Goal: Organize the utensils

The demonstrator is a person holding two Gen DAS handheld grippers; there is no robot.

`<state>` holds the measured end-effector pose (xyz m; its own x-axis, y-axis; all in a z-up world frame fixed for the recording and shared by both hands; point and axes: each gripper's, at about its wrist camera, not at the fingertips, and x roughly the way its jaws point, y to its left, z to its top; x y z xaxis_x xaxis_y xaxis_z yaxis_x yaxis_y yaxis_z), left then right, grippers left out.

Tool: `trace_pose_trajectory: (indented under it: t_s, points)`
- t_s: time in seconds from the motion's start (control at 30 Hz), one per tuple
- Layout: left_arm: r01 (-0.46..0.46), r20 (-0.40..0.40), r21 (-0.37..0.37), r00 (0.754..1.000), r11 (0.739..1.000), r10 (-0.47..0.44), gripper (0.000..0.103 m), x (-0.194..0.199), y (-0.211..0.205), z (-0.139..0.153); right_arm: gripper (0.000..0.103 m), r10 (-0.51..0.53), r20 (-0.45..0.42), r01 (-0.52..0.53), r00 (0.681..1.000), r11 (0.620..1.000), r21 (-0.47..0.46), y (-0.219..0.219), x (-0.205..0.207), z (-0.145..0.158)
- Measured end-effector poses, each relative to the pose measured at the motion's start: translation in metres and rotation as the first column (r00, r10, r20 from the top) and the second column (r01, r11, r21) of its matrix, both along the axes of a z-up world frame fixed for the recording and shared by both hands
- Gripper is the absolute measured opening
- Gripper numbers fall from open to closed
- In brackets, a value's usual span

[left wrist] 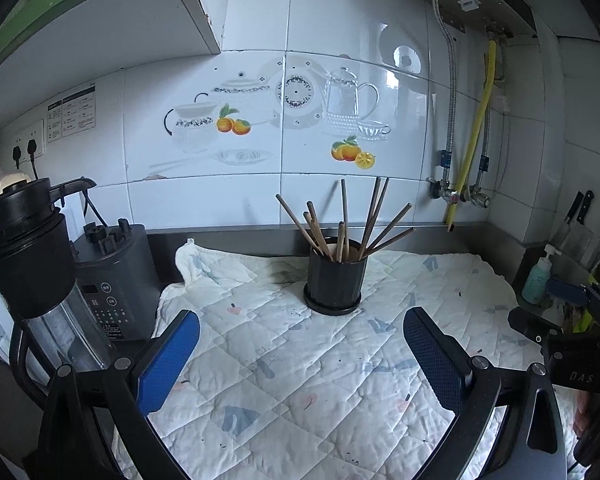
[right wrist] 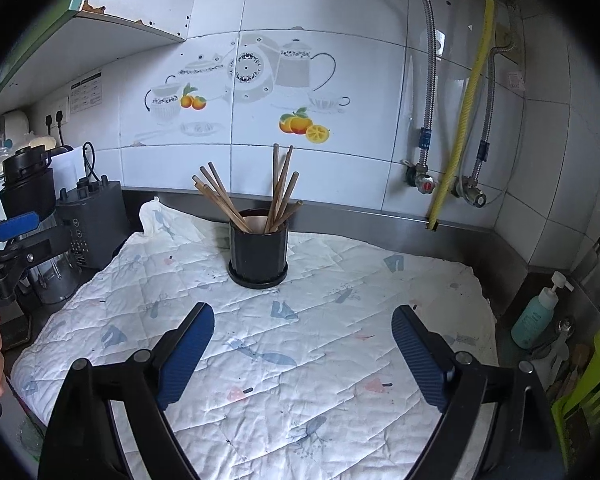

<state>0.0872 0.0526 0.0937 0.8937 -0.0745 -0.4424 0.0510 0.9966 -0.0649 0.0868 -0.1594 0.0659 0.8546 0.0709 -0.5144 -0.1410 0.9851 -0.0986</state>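
Observation:
A black round holder (left wrist: 334, 280) (right wrist: 259, 252) stands upright on a white quilted cloth (left wrist: 300, 380) (right wrist: 260, 360) near the back wall. Several brown wooden chopsticks (left wrist: 342, 226) (right wrist: 252, 200) stick out of it, fanned in all directions. My left gripper (left wrist: 300, 344) is open over the cloth, short of the holder, with nothing between its blue pads. My right gripper (right wrist: 302, 340) is also open and empty, in front of the holder and apart from it. The left gripper's blue finger (right wrist: 16, 226) shows at the left edge of the right wrist view.
A grey blender base (left wrist: 114, 280) (right wrist: 92, 224) and a jug with a black lid (left wrist: 28, 248) stand left of the cloth. At the right are a teal soap pump bottle (right wrist: 538, 312), a green basket (right wrist: 588, 392) and knives (left wrist: 580, 220). Pipes and valves (right wrist: 448, 184) run down the tiled wall.

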Motion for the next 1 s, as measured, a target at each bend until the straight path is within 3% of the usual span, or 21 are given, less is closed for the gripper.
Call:
trace_pose_trajectory:
  t_s: [0.17, 0.53, 1.0]
  points:
    - [-0.037, -0.026, -0.013, 0.999, 0.999, 0.036, 0.103, -0.007, 0.007, -0.009, 0.098, -0.009, -0.018, 0.010, 1.000, 1.000, 0.028, -0.004, -0.002, -0.006]
    - [-0.012, -0.023, 0.008, 1.000, 1.000, 0.012, 0.103, -0.015, 0.001, -0.009, 0.099, -0.018, -0.033, 0.022, 0.999, 0.995, 0.100, -0.014, -0.005, -0.008]
    - [-0.032, -0.030, 0.025, 0.999, 0.999, 0.032, 0.103, -0.013, 0.000, -0.010, 0.099, -0.026, -0.021, 0.029, 0.999, 0.993, 0.112, -0.020, -0.009, -0.005]
